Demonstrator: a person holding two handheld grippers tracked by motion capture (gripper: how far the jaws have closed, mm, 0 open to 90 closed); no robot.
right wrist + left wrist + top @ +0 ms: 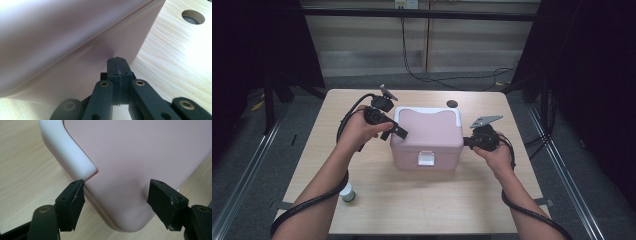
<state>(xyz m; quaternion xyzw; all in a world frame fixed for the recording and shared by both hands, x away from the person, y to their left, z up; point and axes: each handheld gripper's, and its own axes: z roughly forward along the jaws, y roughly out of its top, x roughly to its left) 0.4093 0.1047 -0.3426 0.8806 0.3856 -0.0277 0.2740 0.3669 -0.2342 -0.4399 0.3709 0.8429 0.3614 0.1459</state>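
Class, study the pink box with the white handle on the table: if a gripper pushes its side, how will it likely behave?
The pink box looks rigid: its walls hold straight, crisp edges, so it probably won't flex. Its broad flat base on the table suggests sliding rather than tipping. The smooth, glossy wall may let the shut right gripper slip along it.

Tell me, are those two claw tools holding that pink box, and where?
Neither holds it. The left gripper stands open around a corner of the pink box; the right gripper is shut, its tips against the box's side.
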